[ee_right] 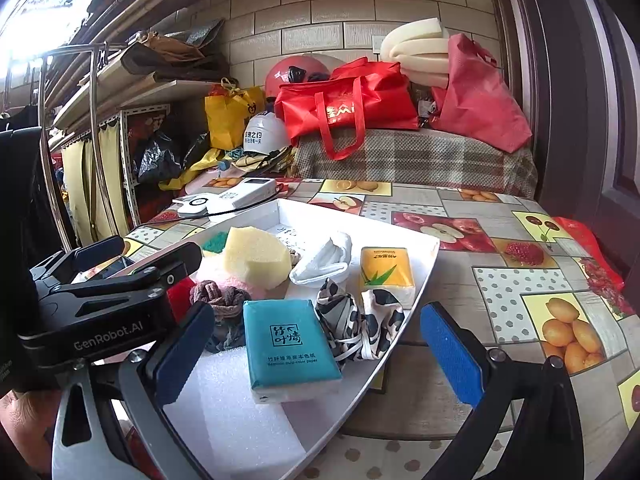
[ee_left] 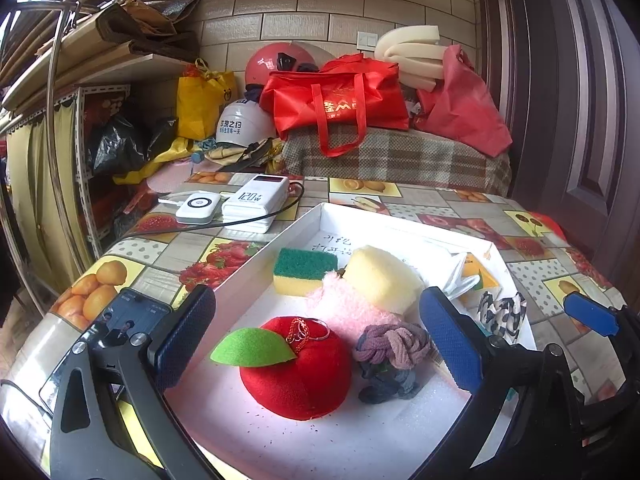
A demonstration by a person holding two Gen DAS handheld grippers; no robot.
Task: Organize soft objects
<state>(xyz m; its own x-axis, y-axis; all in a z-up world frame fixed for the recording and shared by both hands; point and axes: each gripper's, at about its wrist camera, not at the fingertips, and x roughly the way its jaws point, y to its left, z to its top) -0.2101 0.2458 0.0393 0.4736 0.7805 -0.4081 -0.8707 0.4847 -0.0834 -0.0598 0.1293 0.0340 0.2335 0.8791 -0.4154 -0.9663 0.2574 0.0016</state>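
A white tray (ee_left: 308, 216) holds the soft objects. In the left wrist view my left gripper (ee_left: 316, 340) is open, its fingers either side of a red plush apple (ee_left: 300, 372) with a green leaf. Beside it lie a mauve knotted scrunchie (ee_left: 394, 344), a pink fluffy piece (ee_left: 348, 308), a yellow sponge (ee_left: 380, 276) and a green-topped scourer sponge (ee_left: 304, 272). In the right wrist view my right gripper (ee_right: 316, 352) is open over a teal tissue pack (ee_right: 288, 348), with a black-and-white cloth (ee_right: 360, 320), a yellow tissue pack (ee_right: 386, 272) and a white cloth (ee_right: 324, 260) behind.
The tray rests on a table with a fruit-print cover (ee_right: 520, 280). A phone (ee_left: 108, 328) lies left of the tray. Power banks (ee_left: 256, 200) with a cable sit at the far left. Red bags (ee_left: 340, 100) and helmets are piled behind the table.
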